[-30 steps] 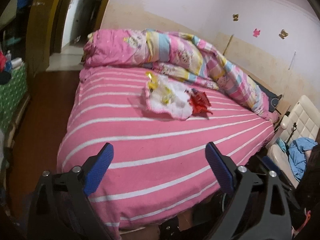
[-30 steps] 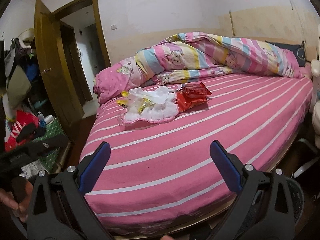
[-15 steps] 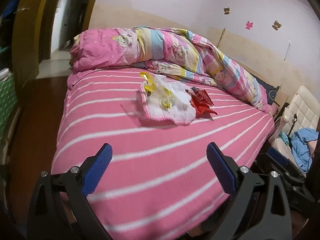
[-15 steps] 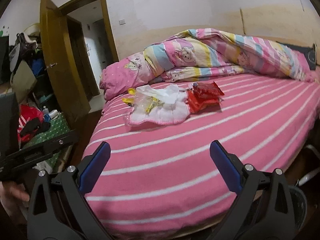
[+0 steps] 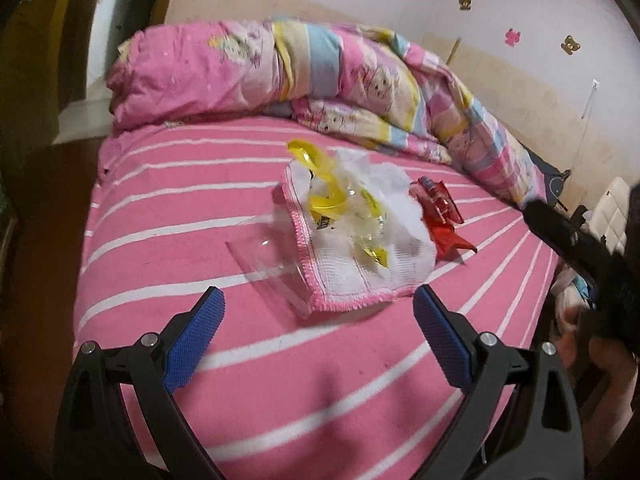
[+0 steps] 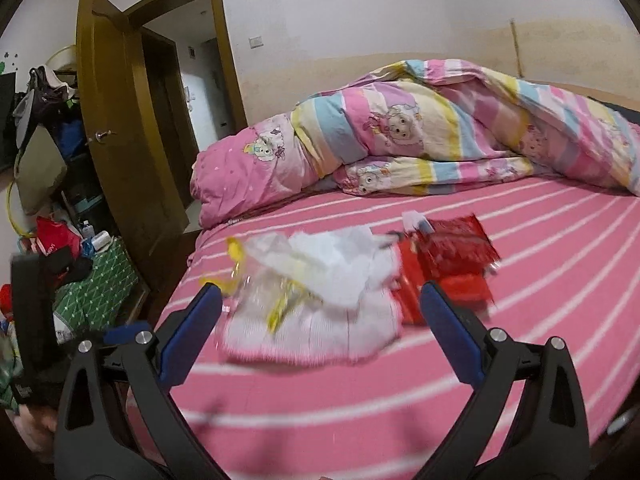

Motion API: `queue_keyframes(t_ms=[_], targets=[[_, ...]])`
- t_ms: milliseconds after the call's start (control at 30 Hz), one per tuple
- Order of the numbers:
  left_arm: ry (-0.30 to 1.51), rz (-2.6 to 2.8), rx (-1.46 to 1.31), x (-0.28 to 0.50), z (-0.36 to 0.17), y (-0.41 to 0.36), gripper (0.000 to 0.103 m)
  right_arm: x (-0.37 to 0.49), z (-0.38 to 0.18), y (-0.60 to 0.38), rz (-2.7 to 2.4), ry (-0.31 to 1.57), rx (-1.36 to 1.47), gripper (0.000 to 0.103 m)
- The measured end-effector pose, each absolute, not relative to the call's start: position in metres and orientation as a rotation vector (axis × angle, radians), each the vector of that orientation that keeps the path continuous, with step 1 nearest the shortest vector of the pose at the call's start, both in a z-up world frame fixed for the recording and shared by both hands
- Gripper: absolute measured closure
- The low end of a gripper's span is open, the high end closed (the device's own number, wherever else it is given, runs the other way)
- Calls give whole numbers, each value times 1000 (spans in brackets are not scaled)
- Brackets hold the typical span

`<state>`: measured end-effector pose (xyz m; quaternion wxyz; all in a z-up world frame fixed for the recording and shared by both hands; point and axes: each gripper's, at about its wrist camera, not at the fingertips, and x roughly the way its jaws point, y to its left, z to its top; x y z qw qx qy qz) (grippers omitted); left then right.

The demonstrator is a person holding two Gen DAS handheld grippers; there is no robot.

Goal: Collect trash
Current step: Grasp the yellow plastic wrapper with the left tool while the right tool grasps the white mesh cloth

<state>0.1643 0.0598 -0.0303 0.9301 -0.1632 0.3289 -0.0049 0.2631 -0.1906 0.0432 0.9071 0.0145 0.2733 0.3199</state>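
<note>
**Trash pile mid-bed, both tongs spread and empty**

Your trash sits at the centre of both views: a pink-edged white cloth (image 5: 360,264) carrying yellow wrappers (image 5: 324,204) and crumpled tissue (image 6: 340,264), a clear plastic piece (image 5: 272,264) touching its left edge, and red wrappers (image 5: 442,216) just beside its right edge. All lie on the striped bed (image 5: 280,380). Bare sheet stretches between the pile and you. Your left tongs (image 5: 318,340) and right tongs (image 6: 320,332) hang spread apart, holding nothing, just short of the cloth. A bunched quilt (image 6: 440,136) lies behind the pile, apart from it. In the right wrist view, an open door (image 6: 120,128) and a cluttered shelf stand at the left.
</note>
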Motion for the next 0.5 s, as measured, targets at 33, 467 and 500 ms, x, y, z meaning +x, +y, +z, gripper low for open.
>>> queue_keyframes(t_ms=[33,467,500], targets=[[683,-13,-336,170,-32,62,11,276,37,-182,686,595,24,5],[577,-65,-420,215,-15,96,11,285,-6,-129,693,766,-167,16],[579,-72,-405,218,-13,93,11,284,-14,-125,705,789,-187,17]])
